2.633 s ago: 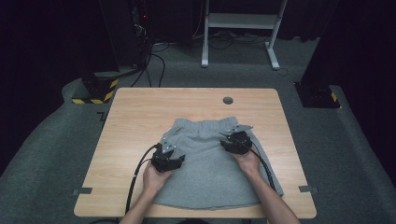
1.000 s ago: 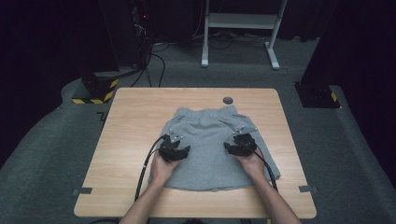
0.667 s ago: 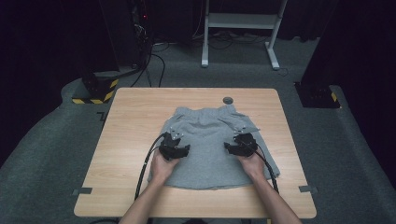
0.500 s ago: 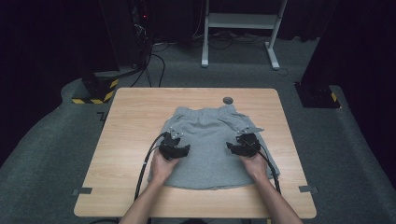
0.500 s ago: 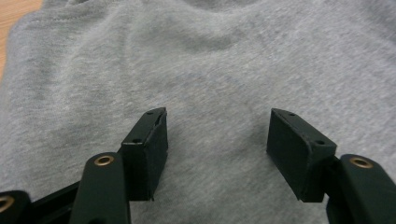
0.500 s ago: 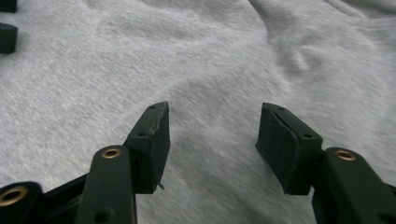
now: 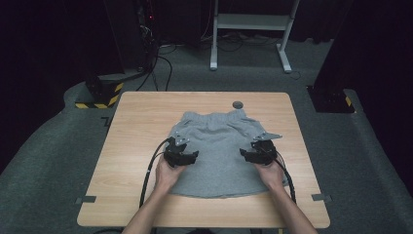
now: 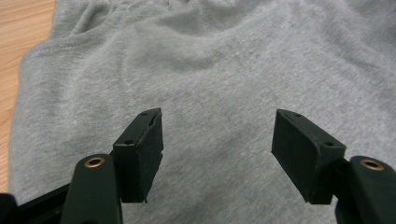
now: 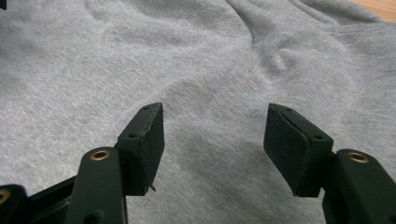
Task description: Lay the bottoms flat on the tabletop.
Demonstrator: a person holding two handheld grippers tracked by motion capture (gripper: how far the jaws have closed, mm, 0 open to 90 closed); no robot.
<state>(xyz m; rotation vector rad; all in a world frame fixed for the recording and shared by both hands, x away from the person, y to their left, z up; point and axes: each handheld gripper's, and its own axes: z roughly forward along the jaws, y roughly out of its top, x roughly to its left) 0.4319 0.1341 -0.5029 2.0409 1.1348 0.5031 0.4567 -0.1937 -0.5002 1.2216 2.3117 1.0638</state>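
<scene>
grey shorts (image 7: 219, 146) lie folded once in the middle of the worktop (image 7: 131, 122). left hand-held gripper (image 7: 187, 157) and right hand-held gripper (image 7: 248, 154) hover over them, jaws just opening, nothing between (cloth released). likely one more fold left.

Bare table (image 7: 136, 126) lies open left, right and ahead of the grey shorts (image 7: 219, 141); one small dark disc (image 7: 237, 104) sits just beyond the waistband.
</scene>
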